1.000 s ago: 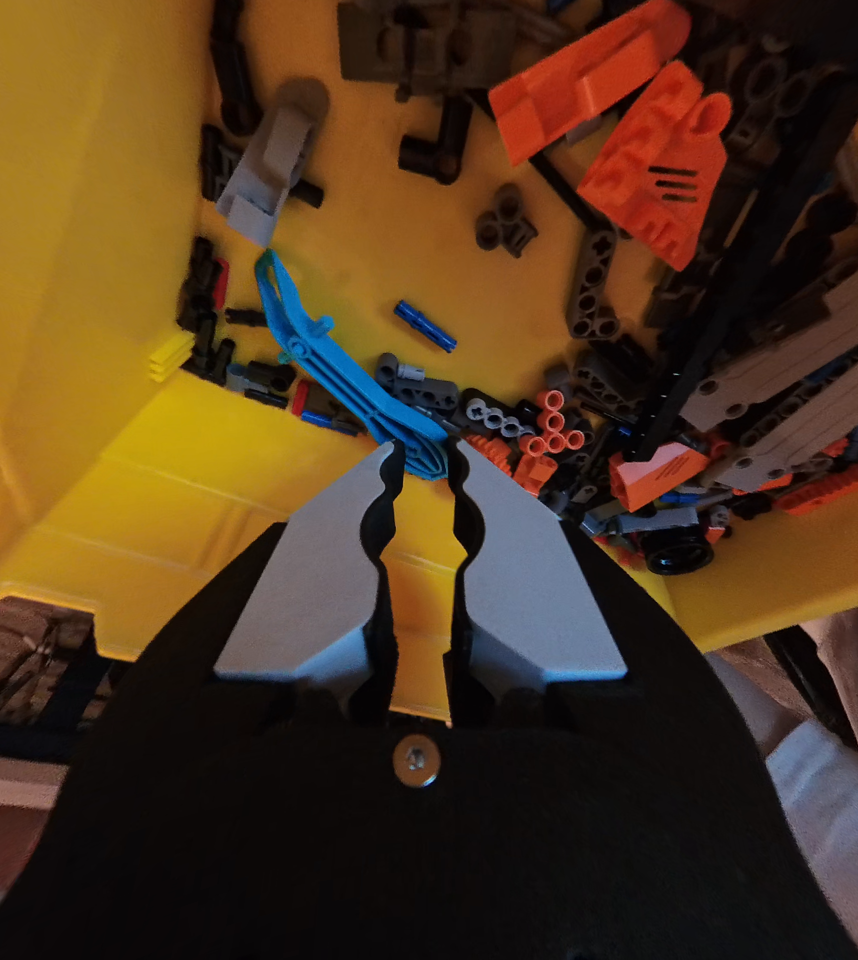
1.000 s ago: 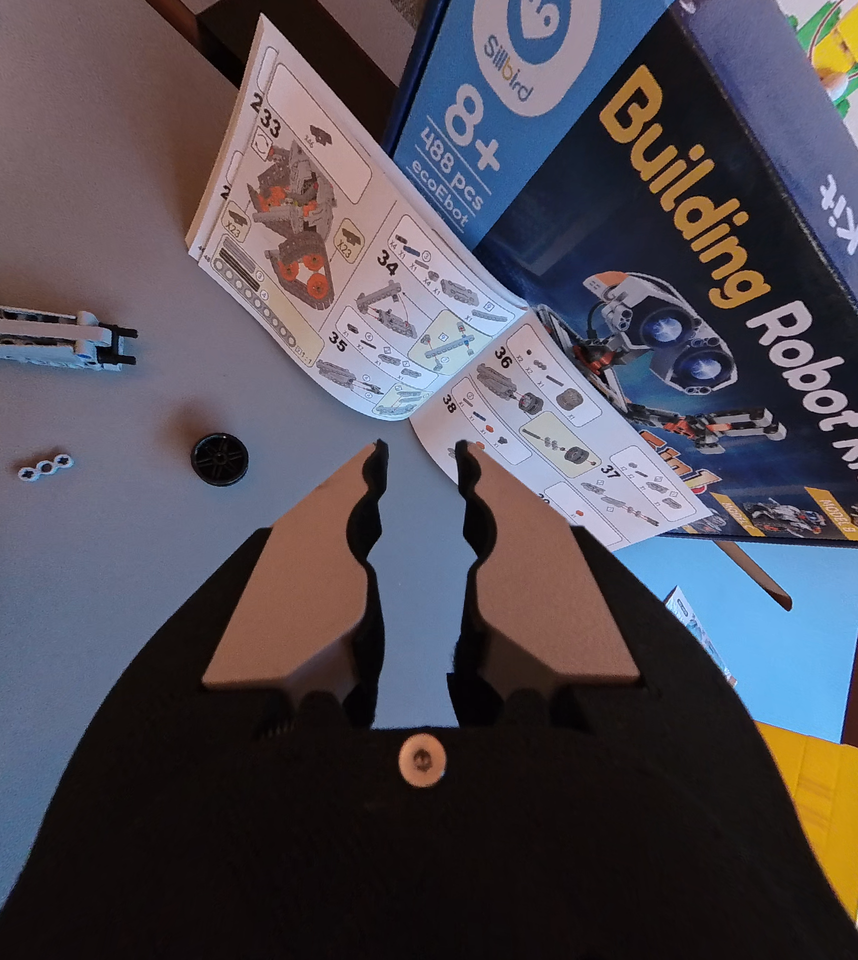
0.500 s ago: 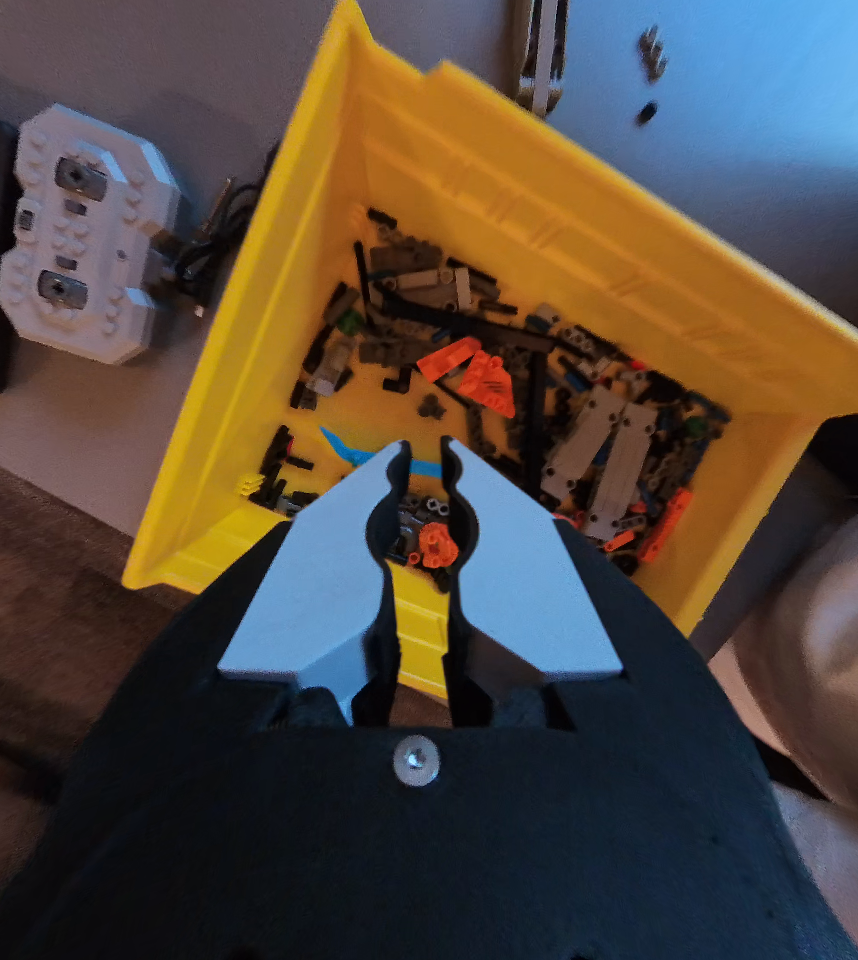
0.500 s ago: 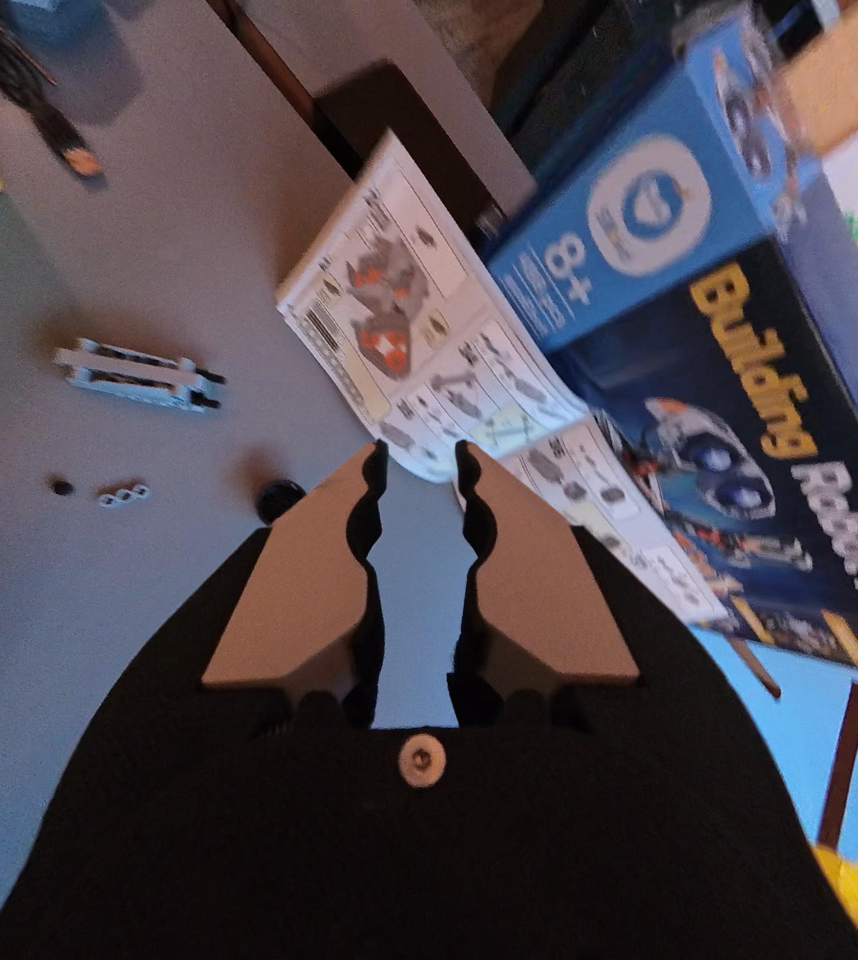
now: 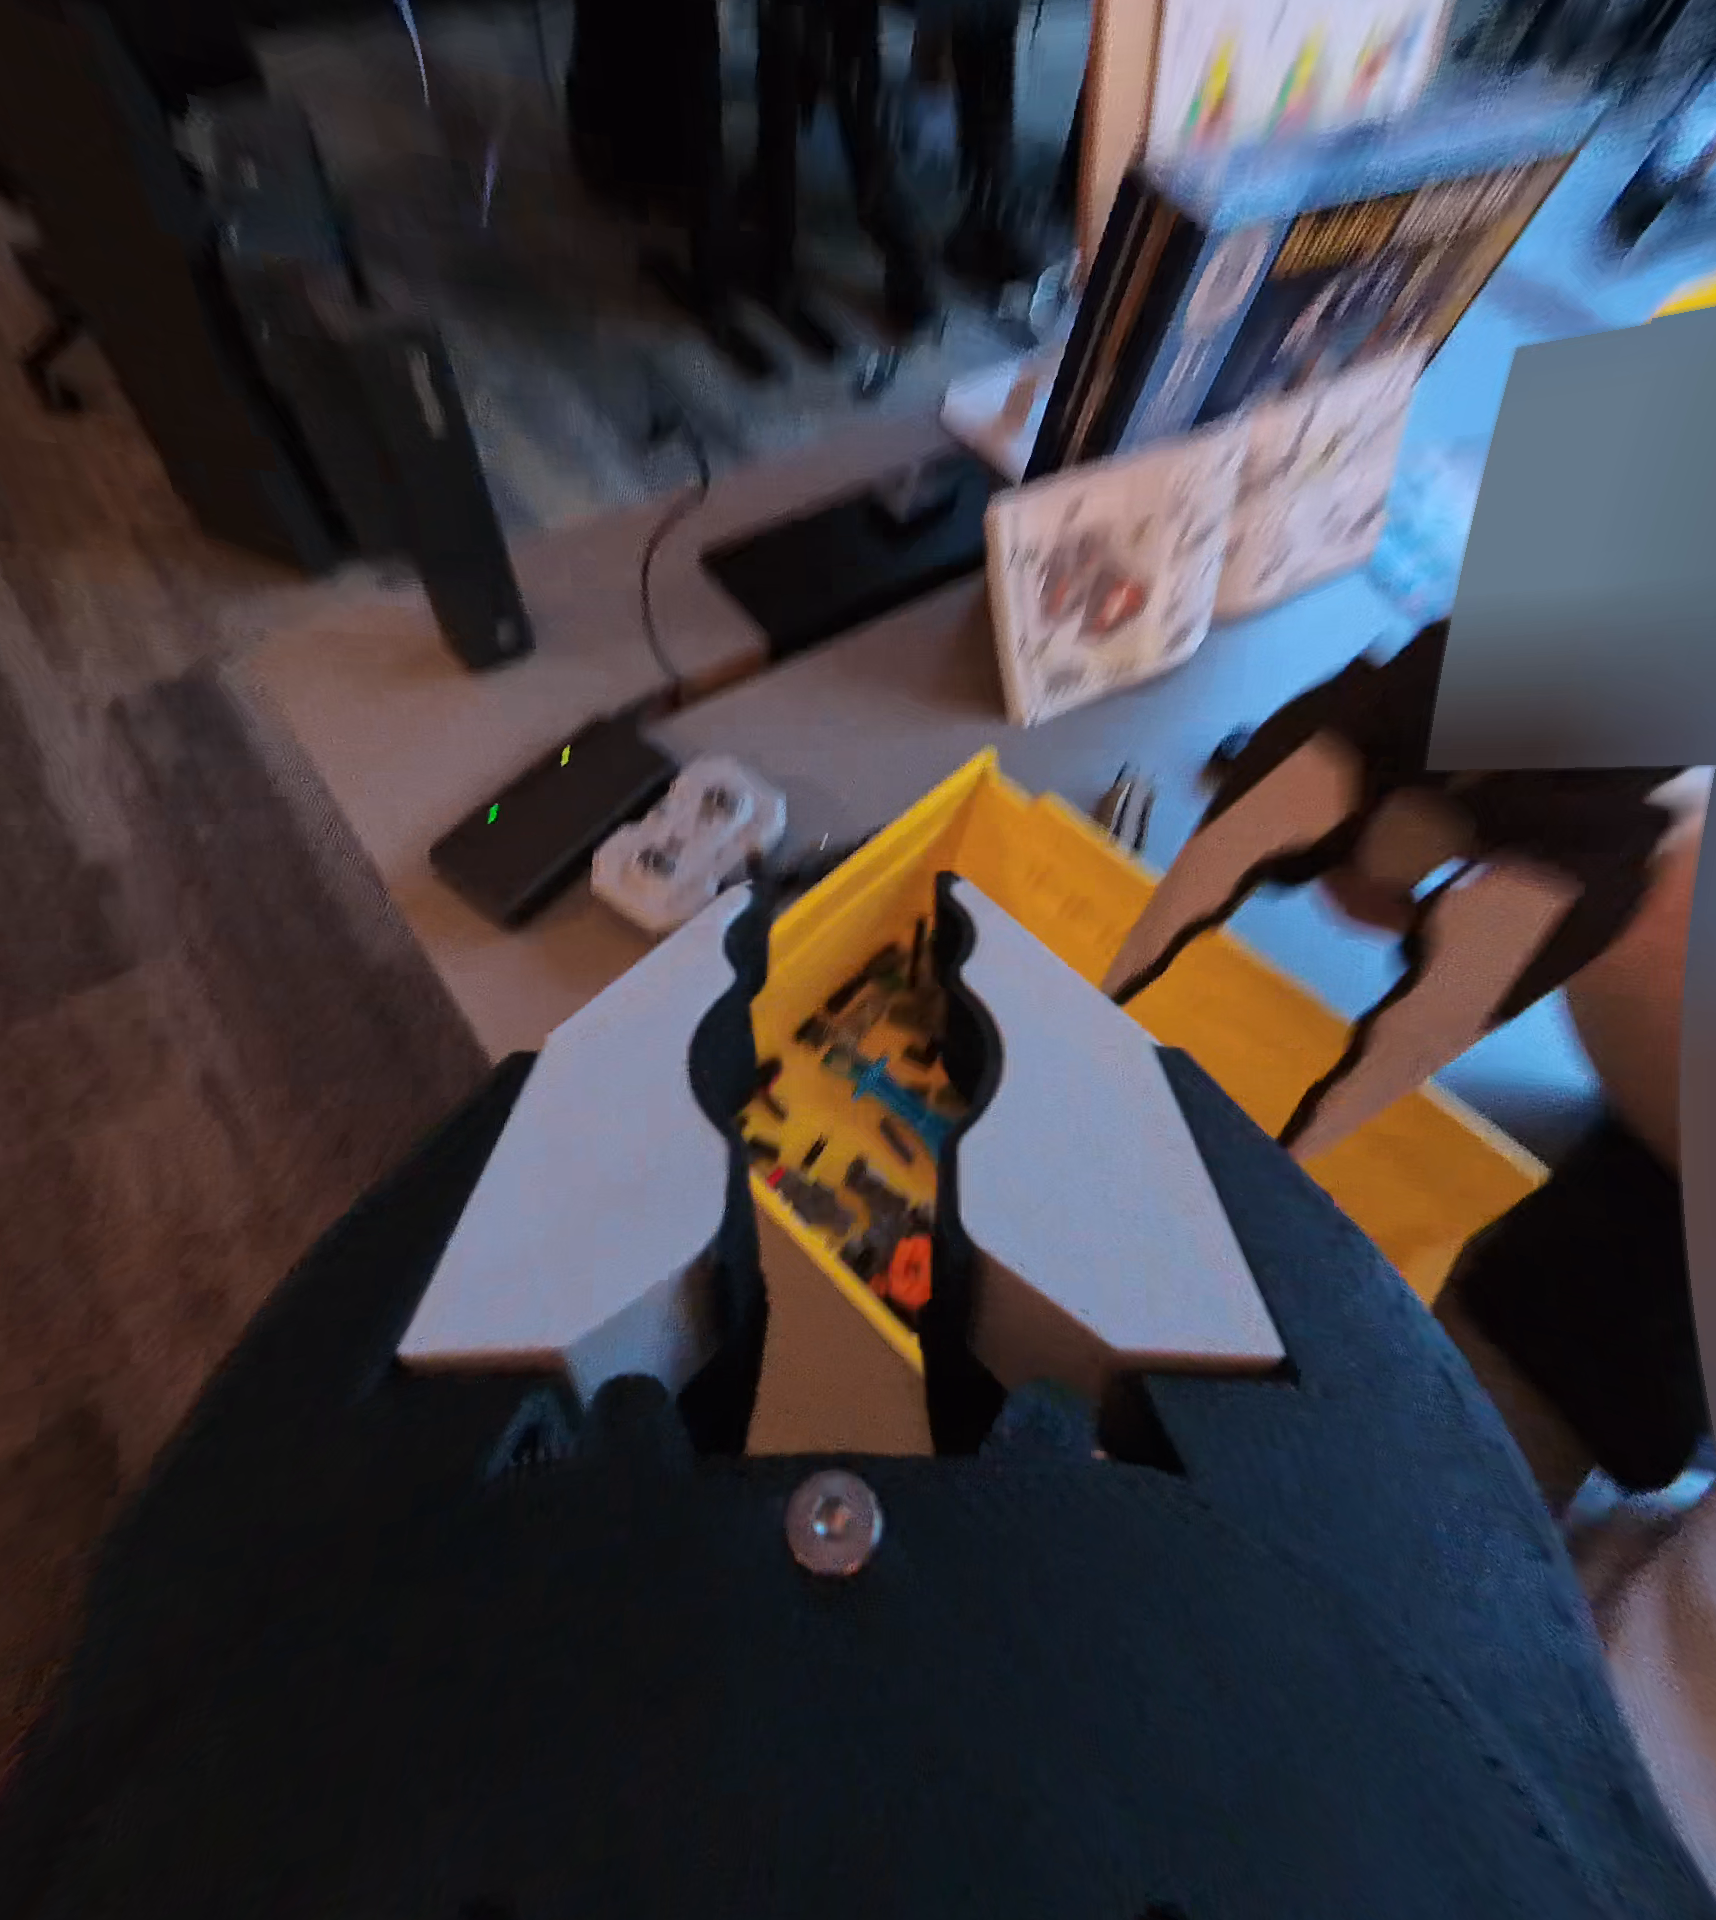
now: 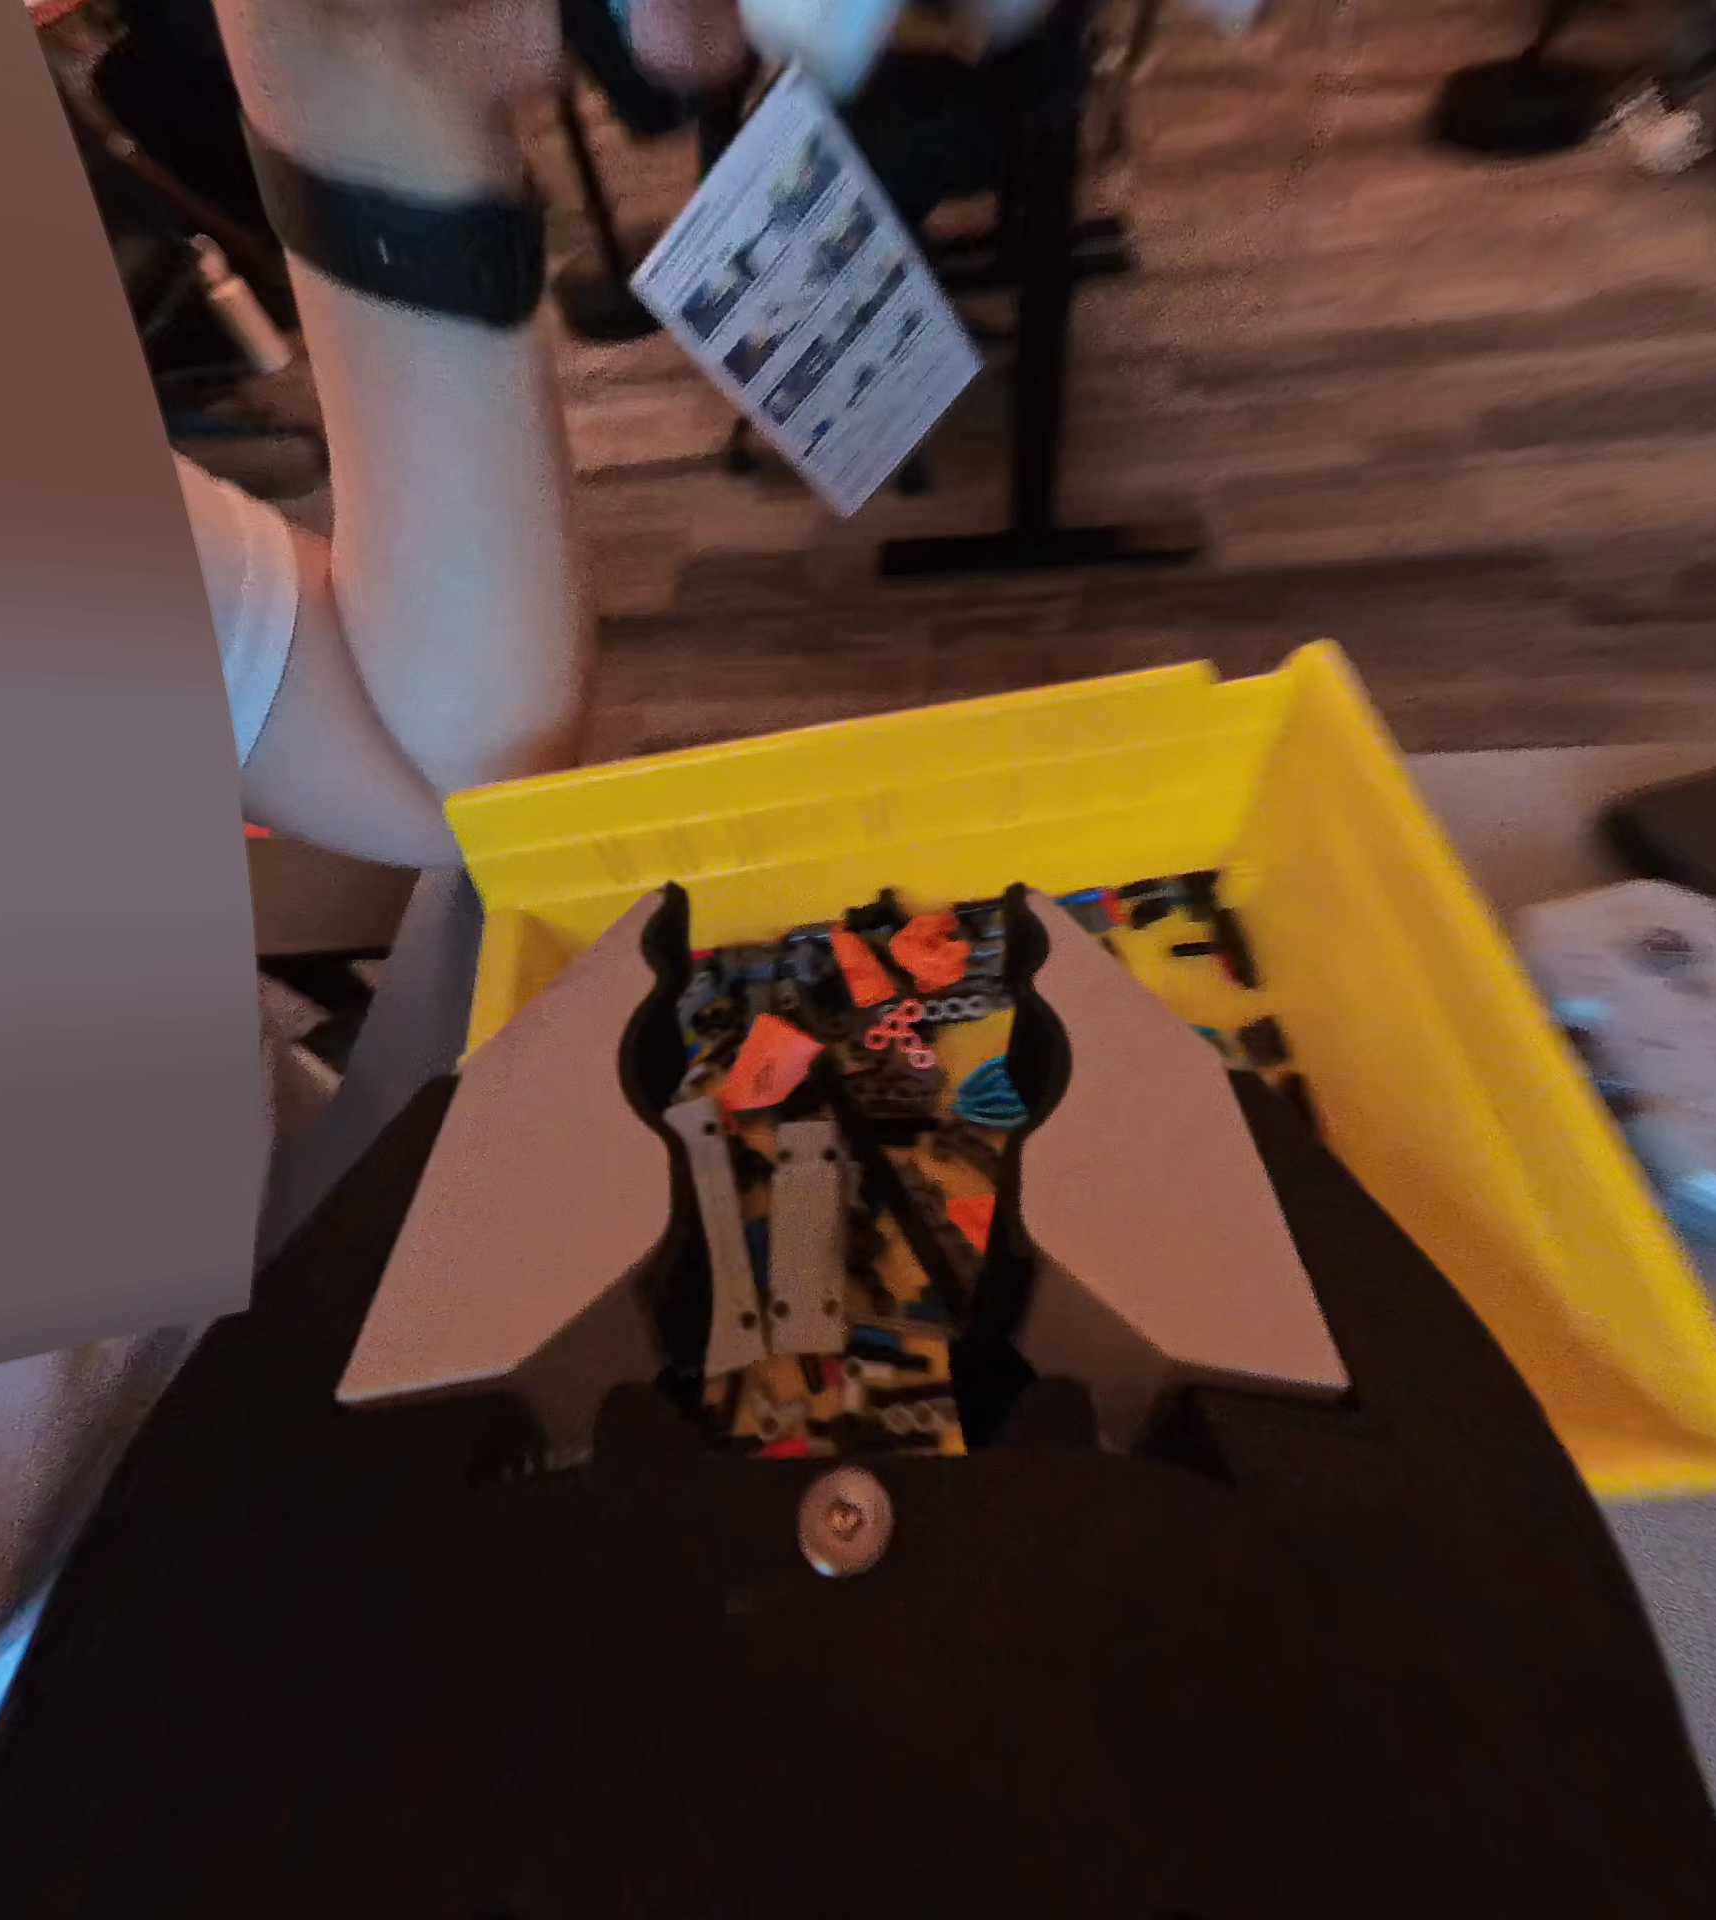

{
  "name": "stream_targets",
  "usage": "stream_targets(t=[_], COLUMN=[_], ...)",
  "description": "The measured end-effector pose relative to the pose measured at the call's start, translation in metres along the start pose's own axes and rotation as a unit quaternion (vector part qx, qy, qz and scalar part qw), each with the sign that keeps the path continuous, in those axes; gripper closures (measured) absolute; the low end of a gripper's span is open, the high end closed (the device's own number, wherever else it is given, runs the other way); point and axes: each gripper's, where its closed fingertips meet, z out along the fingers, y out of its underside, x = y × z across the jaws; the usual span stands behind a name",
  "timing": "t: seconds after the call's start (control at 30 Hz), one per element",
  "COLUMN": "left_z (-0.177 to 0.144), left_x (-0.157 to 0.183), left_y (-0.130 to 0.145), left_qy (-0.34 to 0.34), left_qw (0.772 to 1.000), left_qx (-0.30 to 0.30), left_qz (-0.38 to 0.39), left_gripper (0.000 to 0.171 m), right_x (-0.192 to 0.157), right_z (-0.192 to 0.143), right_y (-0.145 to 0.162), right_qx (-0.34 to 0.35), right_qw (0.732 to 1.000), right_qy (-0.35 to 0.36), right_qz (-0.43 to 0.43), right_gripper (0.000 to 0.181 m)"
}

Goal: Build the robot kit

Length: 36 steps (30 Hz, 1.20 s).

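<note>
A yellow bin (image 5: 1394, 1184) of small building pieces stands at the table edge. My left gripper (image 5: 846, 914) is open and empty, held back from the bin's near corner and looking over it. My right gripper (image 6: 843, 914) is wide open and empty, hovering above the bin (image 6: 937, 790); it also shows in the left wrist view (image 5: 1202, 1070), fingers pointing down into the bin. Below it lie orange pieces (image 6: 766, 1060), two grey plates (image 6: 802, 1226) and a blue curved piece (image 6: 989, 1091), which also shows in the left wrist view (image 5: 895, 1091). Both views are blurred.
A white hub block (image 5: 688, 842) and a black flat device (image 5: 553, 821) lie left of the bin. An instruction booklet (image 5: 1103, 603) leans on a blue box (image 5: 1301, 260) behind. A person's arm with a black wristband (image 6: 418, 249) is beyond the bin. The wood floor (image 6: 1353, 416) lies past the table. The blue curved piece (image 6: 989, 1091) lies some 12 cm from my right tips, 25 cm from my left tips.
My left gripper has pulled up and back out of the bin. My right gripper has swung from the booklet and table over to above the bin and opened wider.
</note>
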Motion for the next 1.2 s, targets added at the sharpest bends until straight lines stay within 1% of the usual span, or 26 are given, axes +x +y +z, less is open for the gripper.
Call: stream_targets(t=[0.03,0.07,0.1,0.17,0.23,0.3,0.33,0.37,0.43,0.5,0.57,0.6,0.63,0.7,0.73,0.77,0.8,0.83,0.87,0.93,1.0,1.1,1.13,1.2], left_z=[-0.012,-0.023,-0.032,-0.047,-0.055,-0.061,-0.063,-0.066,-0.073,-0.078,-0.084,-0.086,-0.088,-0.089,-0.088,-0.086,-0.085,-0.083,-0.082,-0.079,-0.078,-0.079,-0.079,-0.080], left_x=[0.002,0.003,0.003,0.000,-0.007,-0.015,-0.018,-0.019,-0.017,-0.014,-0.010,-0.009,-0.007,-0.004,-0.002,-0.001,0.001,0.002,0.004,0.006,0.007,0.009,0.010,0.008], left_y=[-0.011,-0.019,-0.027,-0.037,-0.039,-0.038,-0.039,-0.040,-0.042,-0.042,-0.043,-0.044,-0.045,-0.045,-0.045,-0.044,-0.043,-0.042,-0.042,-0.040,-0.040,-0.041,-0.042,-0.042], left_qy=[0.013,0.023,0.030,0.045,0.042,0.030,0.025,0.024,0.034,0.048,0.062,0.069,0.074,0.082,0.085,0.088,0.089,0.092,0.095,0.097,0.098,0.106,0.107,0.104], left_qw=[0.999,0.997,0.994,0.987,0.983,0.982,0.981,0.980,0.977,0.975,0.971,0.970,0.968,0.967,0.968,0.969,0.970,0.970,0.971,0.973,0.973,0.971,0.971,0.971], left_qx=[0.040,0.076,0.108,0.152,0.173,0.179,0.186,0.193,0.205,0.212,0.223,0.228,0.232,0.234,0.231,0.226,0.222,0.218,0.214,0.205,0.204,0.208,0.209,0.211], left_qz=[-0.009,-0.015,-0.019,-0.027,-0.039,-0.044,-0.048,-0.050,-0.051,-0.054,-0.056,-0.057,-0.057,-0.057,-0.055,-0.053,-0.052,-0.051,-0.050,-0.048,-0.047,-0.049,-0.051,-0.052], left_gripper=[0.137,0.129,0.115,0.101,0.084,0.077,0.072,0.070,0.074,0.081,0.084,0.087,0.087,0.087,0.087,0.087,0.087,0.087,0.087,0.088,0.090,0.095,0.095,0.095], right_x=[-0.006,-0.013,-0.020,-0.028,-0.025,-0.011,-0.007,-0.006,-0.007,-0.008,-0.011,-0.012,-0.009,-0.008,-0.006,-0.001,0.003,0.001,0.001,0.005,0.017,0.043,0.049,0.061], right_z=[0.015,0.028,0.040,0.060,0.074,0.085,0.091,0.097,0.112,0.123,0.132,0.135,0.139,0.141,0.138,0.133,0.128,0.128,0.126,0.119,0.108,0.090,0.085,0.081], right_y=[0.008,0.015,0.022,0.034,0.046,0.055,0.059,0.062,0.068,0.082,0.096,0.103,0.104,0.103,0.104,0.105,0.109,0.109,0.110,0.114,0.117,0.119,0.119,0.112], right_qx=[-0.019,-0.040,-0.058,-0.093,-0.135,-0.171,-0.188,-0.198,-0.215,-0.252,-0.278,-0.291,-0.288,-0.288,-0.295,-0.304,-0.314,-0.303,-0.298,-0.315,-0.343,-0.384,-0.394,-0.391], right_qw=[1.000,0.999,0.997,0.994,0.990,0.984,0.981,0.979,0.975,0.965,0.956,0.952,0.951,0.950,0.947,0.942,0.936,0.940,0.942,0.941,0.929,0.903,0.898,0.896], right_qy=[-0.019,-0.033,-0.045,-0.048,-0.030,0.003,0.006,0.001,-0.014,-0.023,-0.026,-0.022,-0.005,0.011,0.020,0.035,0.042,0.038,0.038,0.041,0.064,0.116,0.128,0.157], right_qz=[0.005,0.003,-0.006,-0.024,-0.038,-0.047,-0.043,-0.040,-0.048,-0.066,-0.085,-0.096,-0.117,-0.118,-0.123,-0.137,-0.155,-0.156,-0.147,-0.119,-0.119,-0.151,-0.150,-0.138], right_gripper=[0.114,0.111,0.111,0.110,0.110,0.112,0.112,0.111,0.105,0.092,0.077,0.077,0.071,0.082,0.093,0.136,0.157,0.164,0.164,0.164,0.165,0.165,0.165,0.166])
